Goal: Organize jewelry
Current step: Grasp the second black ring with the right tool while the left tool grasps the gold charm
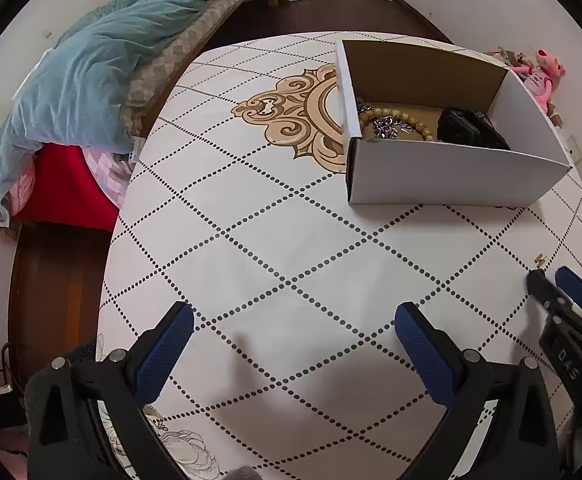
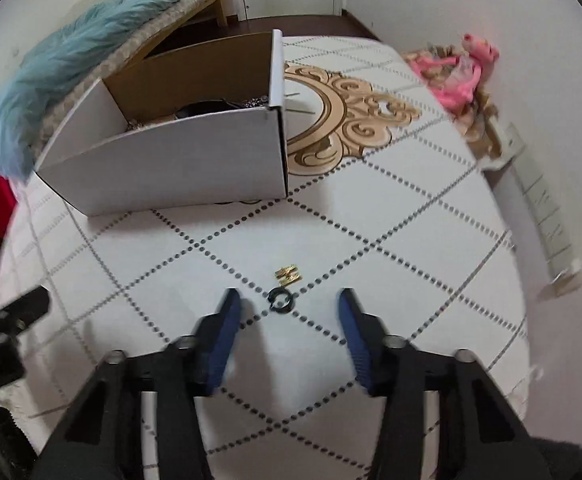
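Both grippers hang with fingers spread, empty: the left gripper [image 1: 294, 322] over bare tablecloth [image 1: 275, 232], the right gripper [image 2: 289, 308] straddling a small black ring [image 2: 280, 300]. The gold clasp [image 2: 288, 275] lies just beyond it. I'd worry the flat ring skids away or the pads pinch cloth instead.

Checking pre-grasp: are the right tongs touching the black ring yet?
Apart. The right wrist view shows the black ring lying on the tablecloth between the open right tongs, with bare cloth either side.
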Demonstrator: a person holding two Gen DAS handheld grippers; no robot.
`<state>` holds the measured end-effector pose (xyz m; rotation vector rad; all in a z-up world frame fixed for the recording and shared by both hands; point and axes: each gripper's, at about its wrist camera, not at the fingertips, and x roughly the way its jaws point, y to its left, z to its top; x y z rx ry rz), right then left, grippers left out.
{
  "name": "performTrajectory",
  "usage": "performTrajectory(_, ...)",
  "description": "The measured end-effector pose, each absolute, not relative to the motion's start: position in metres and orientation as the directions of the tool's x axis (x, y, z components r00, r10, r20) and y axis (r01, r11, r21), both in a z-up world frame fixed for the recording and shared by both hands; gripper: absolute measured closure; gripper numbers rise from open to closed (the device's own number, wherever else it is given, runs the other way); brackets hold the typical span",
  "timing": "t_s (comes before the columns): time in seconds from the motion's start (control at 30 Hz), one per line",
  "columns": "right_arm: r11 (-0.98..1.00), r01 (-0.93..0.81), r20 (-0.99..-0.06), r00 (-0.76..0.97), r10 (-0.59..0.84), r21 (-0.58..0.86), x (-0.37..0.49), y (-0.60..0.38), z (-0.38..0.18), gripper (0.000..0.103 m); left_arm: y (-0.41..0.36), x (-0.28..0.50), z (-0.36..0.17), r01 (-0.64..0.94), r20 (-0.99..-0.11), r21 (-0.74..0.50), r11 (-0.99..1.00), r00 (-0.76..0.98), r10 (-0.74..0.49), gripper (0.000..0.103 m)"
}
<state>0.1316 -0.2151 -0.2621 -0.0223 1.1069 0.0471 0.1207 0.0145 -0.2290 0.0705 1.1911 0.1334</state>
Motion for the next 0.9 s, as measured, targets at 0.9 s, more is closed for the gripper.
performTrajectory(0.9, 0.955, 0.223, -0.868, 0.492, 0.062, 0.195, 0.119, -0.345, -0.242, 0.09, -0.151, 0.15, -0.249, 0.34, -0.916, -0.039, 0.94, 0.364, -0.17, 0.04)
